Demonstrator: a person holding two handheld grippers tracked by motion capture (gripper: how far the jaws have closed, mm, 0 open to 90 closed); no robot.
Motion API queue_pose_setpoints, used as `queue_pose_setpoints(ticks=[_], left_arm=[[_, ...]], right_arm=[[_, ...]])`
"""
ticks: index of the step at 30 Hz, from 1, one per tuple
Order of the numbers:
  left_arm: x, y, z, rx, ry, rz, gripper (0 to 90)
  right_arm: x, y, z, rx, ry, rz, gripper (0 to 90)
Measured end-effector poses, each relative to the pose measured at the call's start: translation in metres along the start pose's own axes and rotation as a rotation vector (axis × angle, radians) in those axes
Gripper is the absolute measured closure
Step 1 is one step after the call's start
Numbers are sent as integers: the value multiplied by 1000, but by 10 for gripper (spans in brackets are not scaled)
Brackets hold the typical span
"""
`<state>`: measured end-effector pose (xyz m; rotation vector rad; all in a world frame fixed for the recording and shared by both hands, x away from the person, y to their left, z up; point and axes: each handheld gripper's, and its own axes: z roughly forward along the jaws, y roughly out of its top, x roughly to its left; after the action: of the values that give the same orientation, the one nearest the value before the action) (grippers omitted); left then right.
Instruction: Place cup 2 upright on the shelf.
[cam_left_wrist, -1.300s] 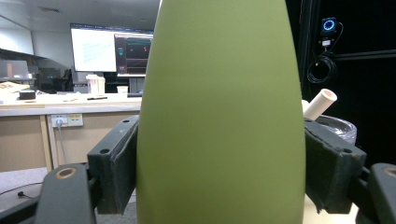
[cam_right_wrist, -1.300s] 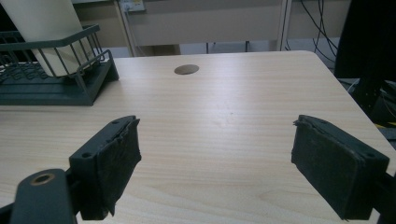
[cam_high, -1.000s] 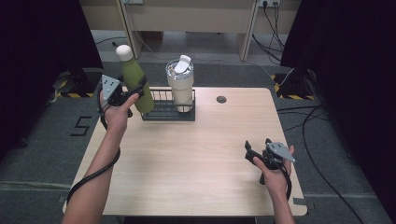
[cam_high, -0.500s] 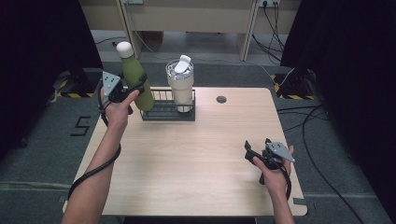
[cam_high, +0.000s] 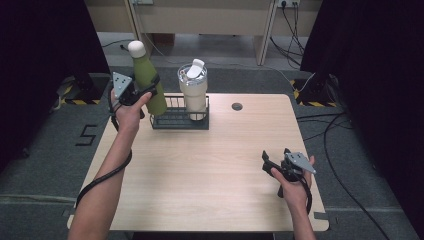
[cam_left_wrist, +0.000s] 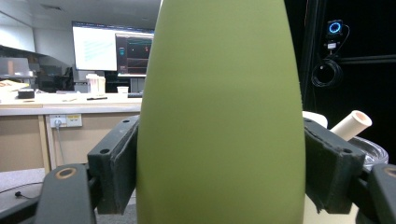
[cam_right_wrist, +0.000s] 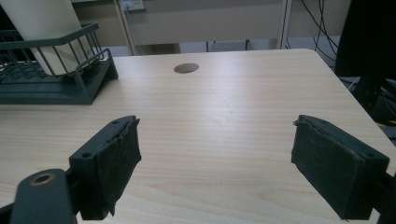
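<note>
Black rubber pads of our left gripper press on both sides of an olive-green bottle, clamped at the widest part of its body; in the left gripper view the green flask bulges between the two pads. We hold the bottle tilted, its white cap leaning away from the rack, its base at the left end of a dark wire rack; whether it touches the rack we cannot tell. A cream tumbler with a clear lid stands upright in the rack, just beside the bottle. Our right gripper hangs well apart over the near right part of the pale wooden table, its jaws spread wide with nothing between them. A round cable hole marks the far side of the table.
</note>
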<state>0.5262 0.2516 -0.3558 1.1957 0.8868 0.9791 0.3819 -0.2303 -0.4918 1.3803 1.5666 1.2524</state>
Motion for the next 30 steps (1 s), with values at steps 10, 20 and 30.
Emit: queue_pose_setpoints(ticks=[10,20,30], left_arm=[[0,2,10,3,3,2,226],[2,2,19,4,3,-7,226],[-1,-2,27,13,0,-4,226]], right_arm=[[-1,0,0,-1,-1,4,153],[-2,0,1,2,-2,5,153],[-3,0,1,3,-3,7,153]])
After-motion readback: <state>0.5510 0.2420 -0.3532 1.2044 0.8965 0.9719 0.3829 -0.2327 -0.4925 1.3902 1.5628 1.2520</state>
